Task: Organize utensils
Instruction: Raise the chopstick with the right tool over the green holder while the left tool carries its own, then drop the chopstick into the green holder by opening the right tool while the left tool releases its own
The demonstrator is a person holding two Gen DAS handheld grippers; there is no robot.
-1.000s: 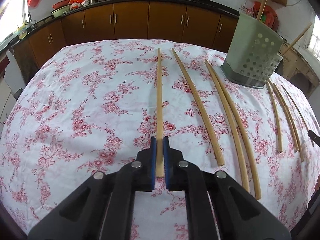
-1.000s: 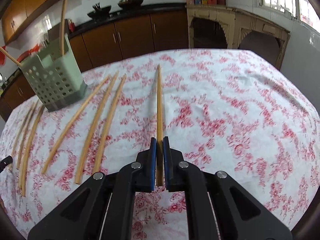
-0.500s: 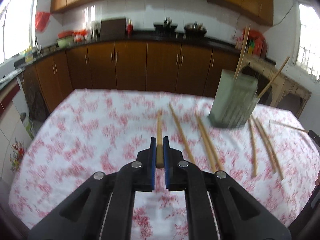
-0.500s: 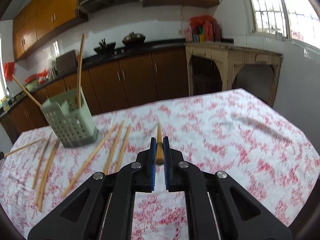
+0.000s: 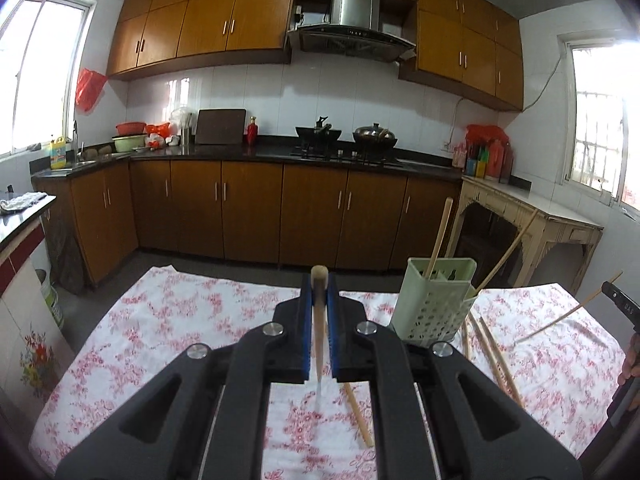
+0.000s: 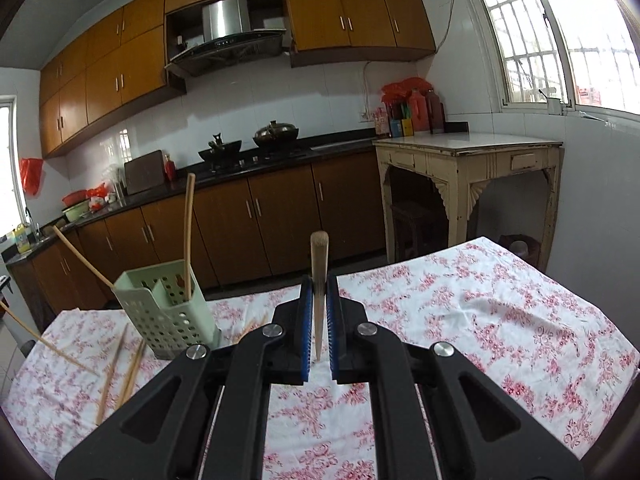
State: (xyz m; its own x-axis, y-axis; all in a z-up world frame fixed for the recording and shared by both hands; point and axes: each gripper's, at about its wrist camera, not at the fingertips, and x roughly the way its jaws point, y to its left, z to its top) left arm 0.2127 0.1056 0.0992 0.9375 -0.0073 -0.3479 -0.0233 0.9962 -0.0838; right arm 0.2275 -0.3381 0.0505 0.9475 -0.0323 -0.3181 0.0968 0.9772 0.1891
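Observation:
My left gripper (image 5: 319,280) is shut on a wooden chopstick (image 5: 319,320) that points forward and up, lifted off the floral tablecloth (image 5: 172,320). My right gripper (image 6: 319,280) is shut on another wooden chopstick (image 6: 319,280), also raised and pointing up. The pale green perforated utensil holder (image 5: 434,304) stands on the table to the right of my left gripper, with two chopsticks in it. In the right wrist view the holder (image 6: 164,312) is to the left. Several loose chopsticks (image 5: 494,356) lie on the cloth beside the holder.
Brown kitchen cabinets (image 5: 248,212) and a black counter with a stove line the far wall. A cream wooden side table (image 6: 468,176) stands at the right. More loose chopsticks (image 6: 120,364) lie left of the holder. The right gripper's tip (image 5: 622,304) shows at the left view's right edge.
Both grippers have lifted their chopsticks off the table and tilted upward; the views rose from the cloth to the kitchen wall. Both stay shut on their chopsticks.

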